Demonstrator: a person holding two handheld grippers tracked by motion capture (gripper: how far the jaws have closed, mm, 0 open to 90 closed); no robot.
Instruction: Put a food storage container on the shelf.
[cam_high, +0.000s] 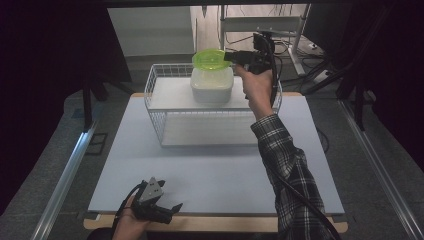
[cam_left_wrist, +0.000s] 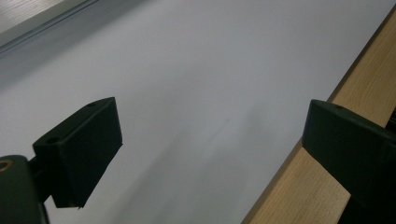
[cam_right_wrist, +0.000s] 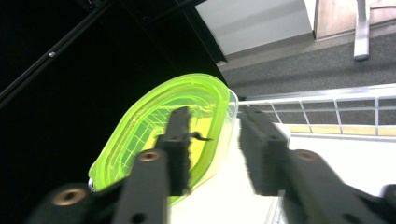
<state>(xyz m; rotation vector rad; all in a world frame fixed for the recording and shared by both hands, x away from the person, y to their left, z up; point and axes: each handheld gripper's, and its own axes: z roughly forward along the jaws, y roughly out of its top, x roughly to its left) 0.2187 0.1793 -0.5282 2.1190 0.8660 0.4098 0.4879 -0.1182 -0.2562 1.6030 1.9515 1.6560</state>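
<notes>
Wire basket (cam_high: 165, 125) on table (cam_high: 215, 175) (far half)

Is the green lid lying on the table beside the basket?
No: the green lid sits on the white container inside the wire basket.

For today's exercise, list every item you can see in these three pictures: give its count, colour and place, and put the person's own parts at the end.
Lid: one, bright green, on top of the container, between the right gripper's jaws.
Container: one, translucent white, on the basket's upper shelf.
Wire basket: one, white, at the far middle of the mat.
Mat: one, pale blue-grey, covering the table.
Table: one, light wood, its edge showing at the mat's near side.
Right gripper: one, black, jaws parted around the lid's rim.
Left gripper: one, black, jaws open, resting at the mat's near edge.
Sleeve: one, plaid, on the right arm.
</notes>
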